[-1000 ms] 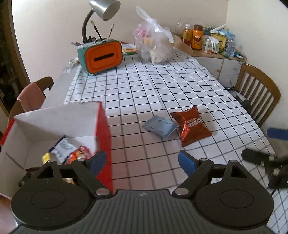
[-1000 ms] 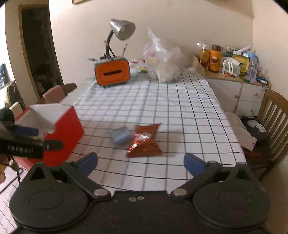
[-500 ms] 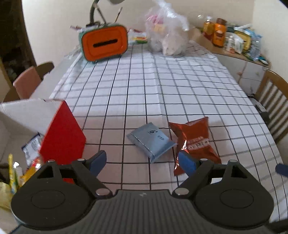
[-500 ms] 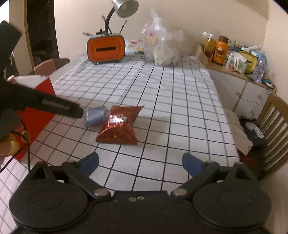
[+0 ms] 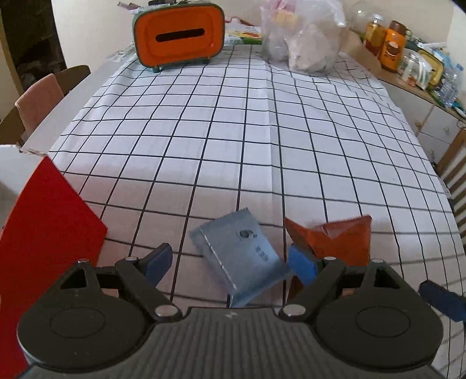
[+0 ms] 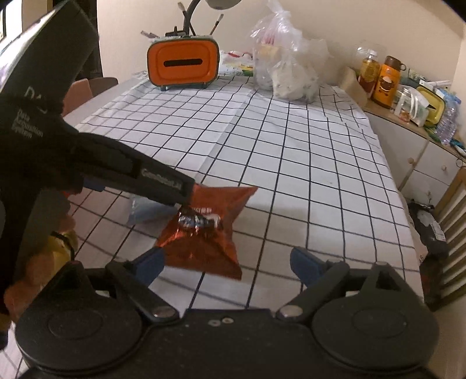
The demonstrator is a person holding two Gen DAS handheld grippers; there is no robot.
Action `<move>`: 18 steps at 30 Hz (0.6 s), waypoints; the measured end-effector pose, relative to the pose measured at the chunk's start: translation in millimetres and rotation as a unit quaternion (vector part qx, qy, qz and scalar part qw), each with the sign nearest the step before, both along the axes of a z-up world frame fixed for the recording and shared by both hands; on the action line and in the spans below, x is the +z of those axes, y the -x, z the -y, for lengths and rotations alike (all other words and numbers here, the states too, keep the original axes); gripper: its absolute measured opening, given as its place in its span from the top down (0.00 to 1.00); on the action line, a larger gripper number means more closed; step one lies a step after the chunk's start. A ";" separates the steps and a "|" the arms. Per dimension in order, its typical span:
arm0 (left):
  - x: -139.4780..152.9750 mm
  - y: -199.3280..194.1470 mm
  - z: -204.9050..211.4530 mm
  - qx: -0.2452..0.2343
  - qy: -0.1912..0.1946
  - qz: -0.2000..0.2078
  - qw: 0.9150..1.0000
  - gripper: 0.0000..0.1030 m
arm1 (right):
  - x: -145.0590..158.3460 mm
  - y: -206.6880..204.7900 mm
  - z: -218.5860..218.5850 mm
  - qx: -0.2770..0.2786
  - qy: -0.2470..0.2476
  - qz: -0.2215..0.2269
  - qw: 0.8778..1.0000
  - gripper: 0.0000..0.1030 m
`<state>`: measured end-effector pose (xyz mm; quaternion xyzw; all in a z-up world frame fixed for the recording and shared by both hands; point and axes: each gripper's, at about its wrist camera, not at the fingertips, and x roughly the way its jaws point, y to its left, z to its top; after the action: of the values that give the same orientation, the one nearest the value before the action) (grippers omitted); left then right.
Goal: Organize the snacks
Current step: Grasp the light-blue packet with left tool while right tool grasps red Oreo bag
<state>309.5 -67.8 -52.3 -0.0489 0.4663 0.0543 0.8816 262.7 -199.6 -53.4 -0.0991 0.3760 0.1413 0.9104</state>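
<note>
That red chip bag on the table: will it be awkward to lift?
The red chip bag looks puffed and crinkly, so probably light and squashy. Its shiny foil may slip between the fingers. The contents are likely fragile.

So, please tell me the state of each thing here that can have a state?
Left gripper: jaws open, around the blue packet, not pressing.
Right gripper: jaws open, just been closing, red chip bag between them.
Blue packet: sealed, flat on the tablecloth.
Red chip bag: sealed, lying flat.
Red box: top open.

Cream walls (image 6: 349, 23), checked tablecloth (image 5: 233, 131), wooden chairs (image 5: 72, 75)
</note>
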 end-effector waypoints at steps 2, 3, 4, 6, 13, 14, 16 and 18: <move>-3.3 -5.1 -0.1 0.001 0.006 -0.006 1.000 0.15 | -4.3 -7.8 -2.7 -0.001 0.000 -0.003 1.000 0.15; -5.2 -7.3 -0.1 0.001 0.009 -0.009 1.000 0.15 | -6.4 -12.2 -3.5 -0.003 -0.003 -0.006 1.000 0.16; -7.3 -9.6 0.3 0.003 0.010 -0.012 1.000 0.15 | -8.6 -16.2 -4.4 -0.006 -0.006 -0.008 1.000 0.17; -11.8 -11.3 -0.2 0.005 0.013 -0.019 1.000 0.15 | -12.1 -22.2 -6.7 -0.009 -0.010 -0.011 1.000 0.18; -22.2 -13.7 -1.5 0.010 0.016 -0.026 0.999 0.15 | -22.2 -36.2 -20.0 -0.017 -0.014 -0.017 1.000 0.18; -22.8 -13.5 0.1 0.005 0.011 -0.025 1.000 0.16 | -23.8 -37.7 -21.0 -0.018 -0.017 -0.019 1.000 0.18; -23.6 -14.1 0.8 0.002 0.007 -0.022 1.000 0.16 | -27.0 -39.6 -22.5 -0.019 -0.021 -0.020 0.999 0.19; -23.4 -13.8 1.0 -0.001 0.006 -0.018 1.000 0.18 | -28.6 -39.1 -22.1 -0.016 -0.025 -0.016 0.999 0.22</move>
<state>323.3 -68.7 -75.7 -0.0525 0.4827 0.0515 0.8727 301.8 -177.5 -82.0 -0.0682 0.3885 0.1381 0.9085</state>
